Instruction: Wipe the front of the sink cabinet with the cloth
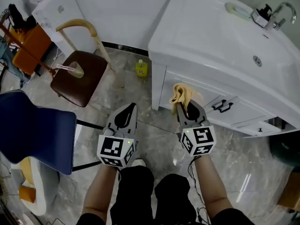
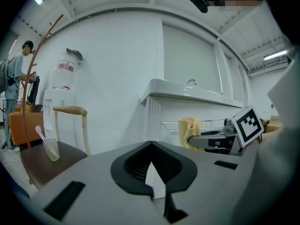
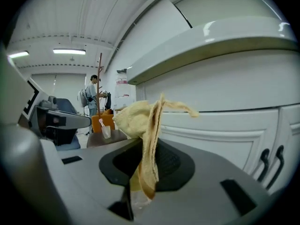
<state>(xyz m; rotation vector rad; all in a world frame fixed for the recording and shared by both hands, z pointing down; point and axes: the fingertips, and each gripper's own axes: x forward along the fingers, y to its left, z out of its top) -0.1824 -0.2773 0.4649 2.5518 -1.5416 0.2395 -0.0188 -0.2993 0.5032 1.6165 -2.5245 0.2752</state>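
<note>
The white sink cabinet (image 1: 206,97) stands at the right in the head view, with black door handles (image 1: 223,107) on its front. My right gripper (image 1: 181,105) is shut on a crumpled yellow cloth (image 1: 181,93), which it holds just short of the cabinet's left front corner. In the right gripper view the cloth (image 3: 138,121) sticks up from the jaws, with the cabinet front (image 3: 225,125) close behind it. My left gripper (image 1: 132,106) hovers over the floor, left of the right one, shut and holding nothing. From the left gripper view (image 2: 151,144) the cloth (image 2: 188,128) shows off to the right.
A wooden chair (image 1: 89,81) with a cup (image 1: 76,70) on its seat stands at the left. A blue chair (image 1: 33,125) is nearer me. A yellow bottle (image 1: 141,68) sits on the floor by the cabinet's side. A faucet (image 1: 277,13) tops the basin. A person (image 2: 16,78) stands far off.
</note>
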